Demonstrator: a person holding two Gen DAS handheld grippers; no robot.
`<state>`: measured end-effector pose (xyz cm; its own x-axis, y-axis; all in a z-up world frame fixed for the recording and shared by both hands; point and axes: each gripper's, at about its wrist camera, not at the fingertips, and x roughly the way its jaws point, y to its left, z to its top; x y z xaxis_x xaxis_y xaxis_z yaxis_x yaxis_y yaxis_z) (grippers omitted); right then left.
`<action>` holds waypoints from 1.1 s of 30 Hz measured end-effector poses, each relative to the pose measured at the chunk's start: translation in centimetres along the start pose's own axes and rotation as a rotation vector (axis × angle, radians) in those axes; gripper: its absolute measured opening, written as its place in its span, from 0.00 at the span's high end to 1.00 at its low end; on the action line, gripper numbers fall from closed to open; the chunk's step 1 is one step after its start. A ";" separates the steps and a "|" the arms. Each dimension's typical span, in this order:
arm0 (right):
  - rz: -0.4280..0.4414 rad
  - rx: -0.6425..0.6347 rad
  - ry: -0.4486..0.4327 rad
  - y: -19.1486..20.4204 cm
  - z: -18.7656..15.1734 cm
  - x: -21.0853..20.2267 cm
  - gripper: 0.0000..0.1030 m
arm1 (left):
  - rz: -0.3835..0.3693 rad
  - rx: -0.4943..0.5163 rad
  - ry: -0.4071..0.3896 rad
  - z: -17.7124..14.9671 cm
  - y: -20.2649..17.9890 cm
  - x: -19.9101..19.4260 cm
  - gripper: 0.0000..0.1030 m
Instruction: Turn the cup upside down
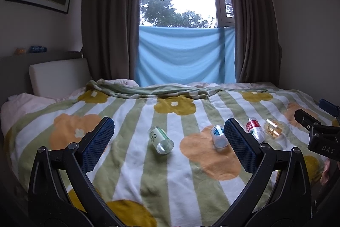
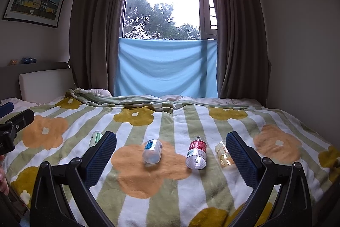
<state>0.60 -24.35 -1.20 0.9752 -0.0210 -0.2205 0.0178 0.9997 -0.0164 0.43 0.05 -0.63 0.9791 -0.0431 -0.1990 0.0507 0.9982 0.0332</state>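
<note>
Four small clear cups lie on their sides in a row on the flower-patterned blanket [image 1: 131,120]. From left to right they are a green-labelled cup [image 1: 160,140] [image 2: 96,138], a blue-labelled cup [image 1: 218,136] [image 2: 152,151], a red-labelled cup [image 1: 255,129] [image 2: 196,154] and an amber cup [image 1: 273,126] [image 2: 224,154]. My left gripper [image 1: 169,122] is open above the near side of the green cup and holds nothing. My right gripper [image 2: 171,135] is open too, short of the blue and red cups. Its fingers partly hide the green and amber cups.
The bed fills the lower half of both views. A white cushion [image 1: 59,76] leans at the headboard on the left. Brown curtains [image 1: 110,35] and a blue cloth [image 1: 184,54] hang at the window behind. A wall [image 2: 308,56] runs along the bed's right side. A hand [image 2: 3,176] shows at the left edge.
</note>
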 end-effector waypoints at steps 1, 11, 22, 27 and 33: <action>-0.001 0.000 -0.002 0.0 0.0 0.1 0.00 | 0.001 0.000 -0.001 0.0 0.0 0.1 0.00; 0.010 0.031 0.078 -2.6 3.3 6.4 0.00 | 0.021 -0.018 0.024 -0.6 0.9 1.3 0.00; 0.002 0.071 0.524 -7.2 2.2 25.1 0.00 | 0.042 -0.020 0.086 -1.7 2.1 4.0 0.00; -0.052 0.067 0.723 -8.7 -2.1 31.8 0.07 | 0.048 -0.024 0.123 -2.4 2.6 5.4 0.00; -0.065 0.109 0.889 -9.9 -6.2 36.2 0.22 | 0.055 -0.027 0.153 -3.1 3.0 6.6 0.00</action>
<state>34.32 -35.07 -15.09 0.4415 -0.0335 -0.8966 0.1320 0.9909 0.0279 6.41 2.90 -4.89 0.9385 0.0168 -0.3448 -0.0097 0.9997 0.0224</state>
